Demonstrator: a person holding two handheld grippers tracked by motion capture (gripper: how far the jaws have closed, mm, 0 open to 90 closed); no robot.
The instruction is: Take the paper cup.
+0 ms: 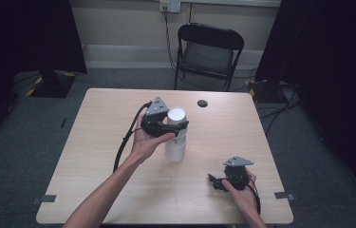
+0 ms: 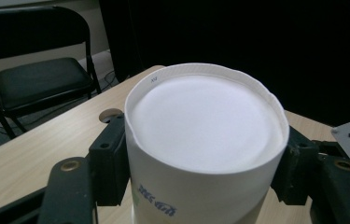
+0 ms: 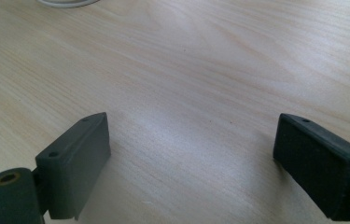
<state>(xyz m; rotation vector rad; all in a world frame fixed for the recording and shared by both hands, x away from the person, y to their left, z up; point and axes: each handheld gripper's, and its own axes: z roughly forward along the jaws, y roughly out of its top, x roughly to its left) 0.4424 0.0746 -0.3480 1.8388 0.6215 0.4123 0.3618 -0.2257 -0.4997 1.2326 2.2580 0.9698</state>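
A tall white stack of upturned paper cups (image 1: 175,142) stands near the middle of the wooden table (image 1: 99,142). My left gripper (image 1: 174,126) reaches in from the left and is shut on the top paper cup (image 2: 205,140), one black pad pressed on each side just below its flat bottom. Blue print shows on the cup's wall. My right gripper (image 1: 217,183) rests low by the table's front right, pointing left. In the right gripper view its jaws (image 3: 200,158) stand wide open over bare wood, with a white rim (image 3: 65,2) far ahead.
A black folding chair (image 1: 209,50) stands behind the table. A dark round cable hole (image 1: 202,103) sits near the table's far edge. Black curtains hang on both sides. Cables trail from each gripper.
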